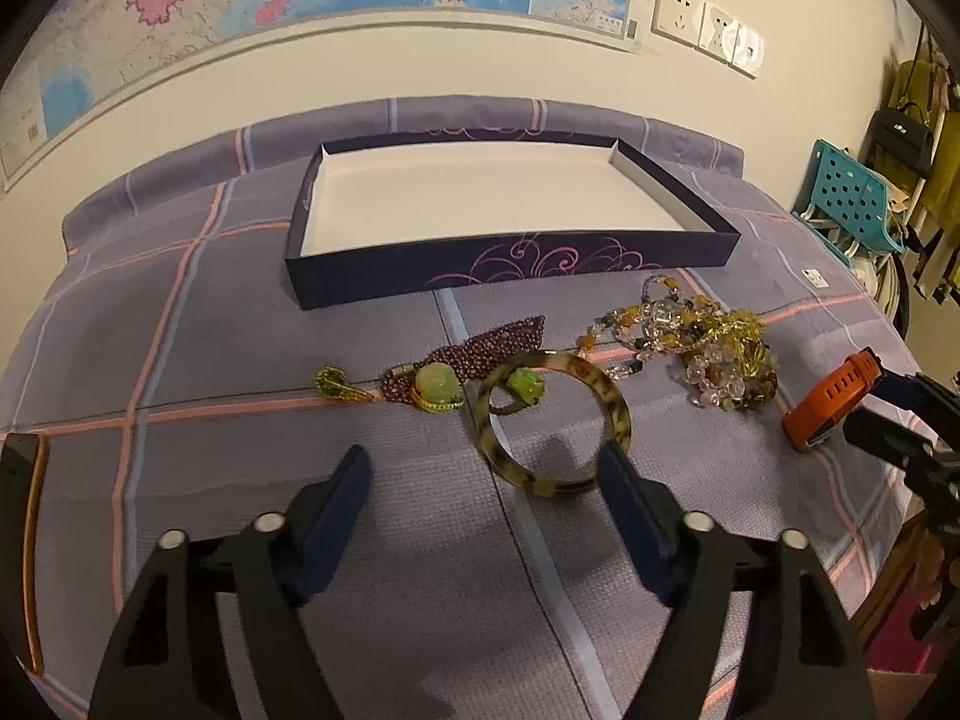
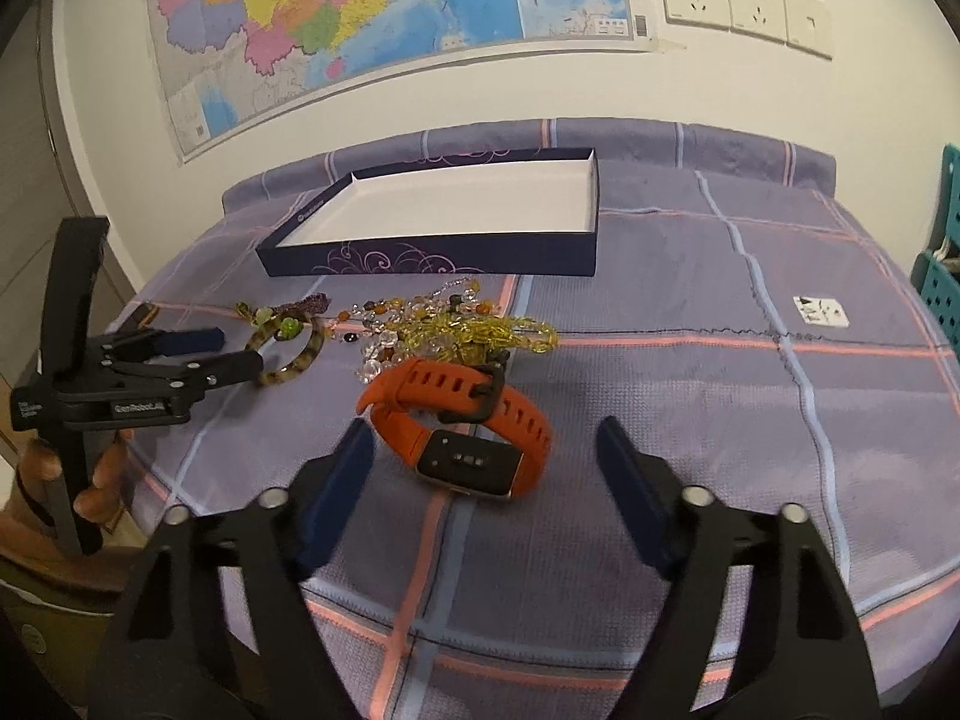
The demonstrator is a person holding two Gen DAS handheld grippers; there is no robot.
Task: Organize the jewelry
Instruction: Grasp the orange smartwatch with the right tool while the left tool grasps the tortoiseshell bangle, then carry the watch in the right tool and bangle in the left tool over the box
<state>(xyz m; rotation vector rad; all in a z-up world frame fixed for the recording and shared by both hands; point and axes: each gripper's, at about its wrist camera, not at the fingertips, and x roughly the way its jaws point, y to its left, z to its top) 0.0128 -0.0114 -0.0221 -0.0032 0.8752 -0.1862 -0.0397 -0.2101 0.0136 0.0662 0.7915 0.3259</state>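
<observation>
A tortoiseshell bangle lies on the purple plaid cloth just ahead of my open left gripper, near its right finger. Beside it lie a green stone ring, a green bead pendant, a purple beaded band and a heap of yellow and clear bead necklaces. An orange smartwatch lies between the fingertips of my open right gripper. The dark shallow box with a white inside stands empty behind them; it also shows in the right wrist view.
The cloth-covered table ends at a wall with a map and sockets. A teal chair and hanging bags stand at the right. A small white tag lies on the cloth at the right.
</observation>
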